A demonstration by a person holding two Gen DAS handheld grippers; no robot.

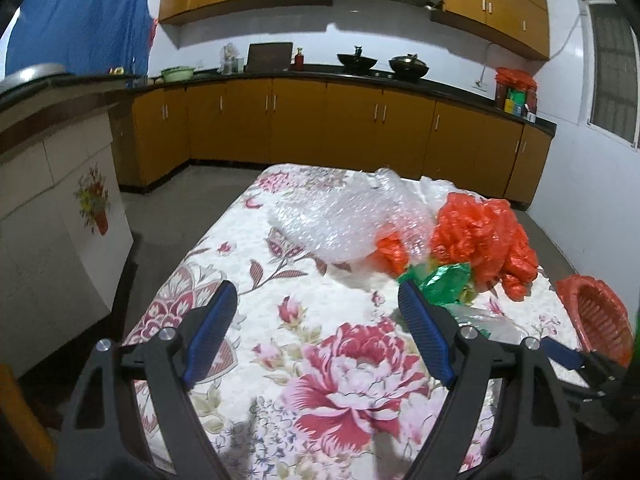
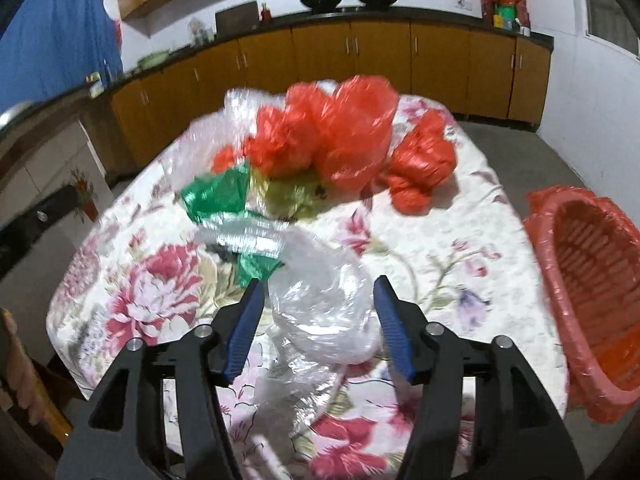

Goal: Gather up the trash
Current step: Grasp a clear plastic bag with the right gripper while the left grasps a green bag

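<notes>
A kitchen table (image 1: 248, 360) under a flowered cloth fills both wrist views, with litter heaped toward its far right and an orange basket (image 2: 592, 292) lined with red film standing at the table's right edge, at about three o'clock in the right wrist view. The biggest piece is a sheet of bubble wrap (image 1: 340, 216) at twelve o'clock from the left gripper (image 1: 316, 332), lying partly over crumpled red bags (image 1: 480, 232) at one o'clock; a green wrapper (image 1: 440, 284) sits just beyond that gripper's right finger. The left gripper hovers over bare cloth with its jaws spread wide and nothing between them. The right gripper (image 2: 318, 320) has its jaws parted about halfway on either side of a clear bag (image 2: 320, 312), which lies on the cloth; the pads do not appear to press it, though blur makes the contact hard to judge. The risks from here look plain: thin film can slip out of a partial pinch, or the cloth may be caught along with it and dragged, pulling the pile off the table. A light bag might also drift wide of the basket if let go high. The two grippers work close together, so a clash is possible.
</notes>
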